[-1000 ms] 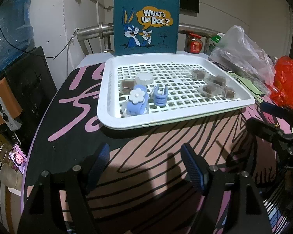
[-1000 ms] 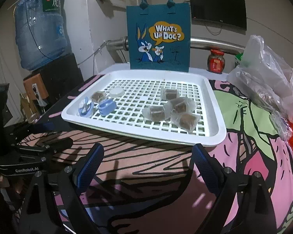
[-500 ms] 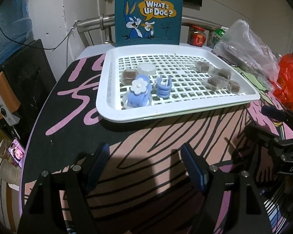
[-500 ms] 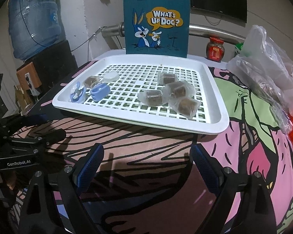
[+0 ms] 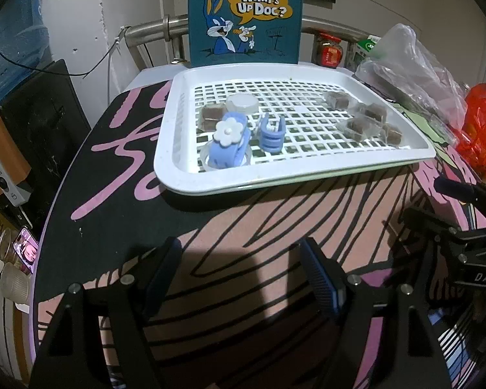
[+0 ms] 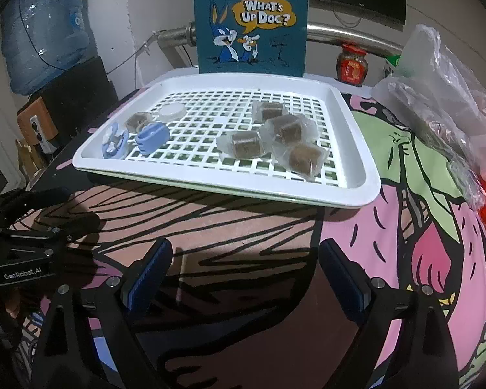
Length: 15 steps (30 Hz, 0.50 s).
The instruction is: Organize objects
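You are hovering both the left gripper (image 5: 239, 269) and right gripper (image 6: 244, 270) gaping and empty, risking crushing the crinkly wrapped cubes (image 6: 290, 129) at the tray's (image 6: 356, 194) three o'clock.

A glossy white plastic tray (image 6: 356, 162) is lying on a matt printed cloth over the tabletop (image 6: 405, 227); clear crinkled plastic bags (image 6: 444, 97) are shining at right.
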Motion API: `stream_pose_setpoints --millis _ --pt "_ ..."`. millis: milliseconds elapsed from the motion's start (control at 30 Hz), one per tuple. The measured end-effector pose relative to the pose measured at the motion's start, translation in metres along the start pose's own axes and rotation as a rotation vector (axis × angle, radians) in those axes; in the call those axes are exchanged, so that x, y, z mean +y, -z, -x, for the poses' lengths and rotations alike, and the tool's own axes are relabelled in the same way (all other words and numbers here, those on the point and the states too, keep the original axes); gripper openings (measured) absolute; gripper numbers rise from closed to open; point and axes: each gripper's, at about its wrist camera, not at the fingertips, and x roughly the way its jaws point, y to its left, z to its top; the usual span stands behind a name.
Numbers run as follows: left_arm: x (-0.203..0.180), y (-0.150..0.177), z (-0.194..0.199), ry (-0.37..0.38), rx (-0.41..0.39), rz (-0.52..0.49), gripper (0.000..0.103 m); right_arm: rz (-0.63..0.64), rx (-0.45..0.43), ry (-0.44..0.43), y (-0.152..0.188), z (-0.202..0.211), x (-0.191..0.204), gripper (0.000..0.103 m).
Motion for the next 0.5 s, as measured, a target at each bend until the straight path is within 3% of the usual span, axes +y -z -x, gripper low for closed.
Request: stream_pose_setpoints --millis 500 --pt "-0.001 0.001 -0.004 -0.010 0.027 0.003 0.076 -0.017 0.078 -0.007 0.003 -0.013 -0.001 0.092"
